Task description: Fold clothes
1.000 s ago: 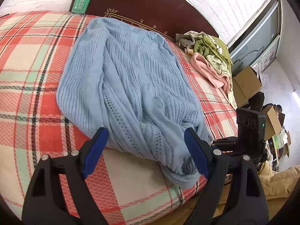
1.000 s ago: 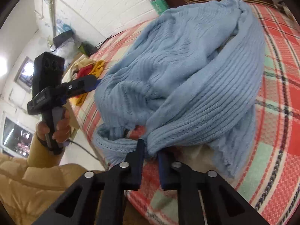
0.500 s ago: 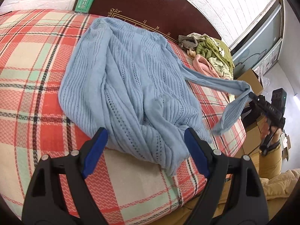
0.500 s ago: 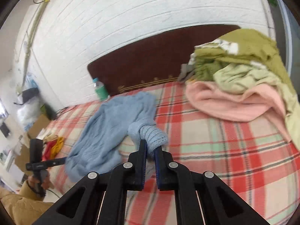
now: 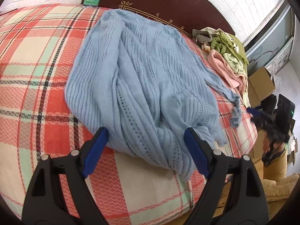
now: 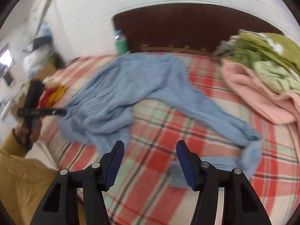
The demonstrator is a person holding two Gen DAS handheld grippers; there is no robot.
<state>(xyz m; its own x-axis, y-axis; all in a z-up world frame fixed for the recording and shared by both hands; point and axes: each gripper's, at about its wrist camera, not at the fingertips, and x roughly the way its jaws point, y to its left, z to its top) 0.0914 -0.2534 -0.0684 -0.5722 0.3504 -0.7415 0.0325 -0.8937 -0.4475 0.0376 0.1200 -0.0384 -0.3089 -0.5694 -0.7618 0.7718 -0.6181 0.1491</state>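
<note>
A: Left wrist view: red plaid bed [image 5: 28,71] fills the frame, rumpled light-blue knit sweater [image 5: 146,86] at centre.

B: One sleeve [image 6: 215,116] trails toward lower right, lying flat.

A: Left gripper [image 5: 146,150] gapes at its hem; right gripper [image 6: 150,161] likewise apart, empty.

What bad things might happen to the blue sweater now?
The blue sweater lies bunched at the bed's front edge, so it might slide off. Its sleeve stretches toward the clothes pile and might tangle there. Both the left gripper and right gripper are open, holding nothing.
</note>
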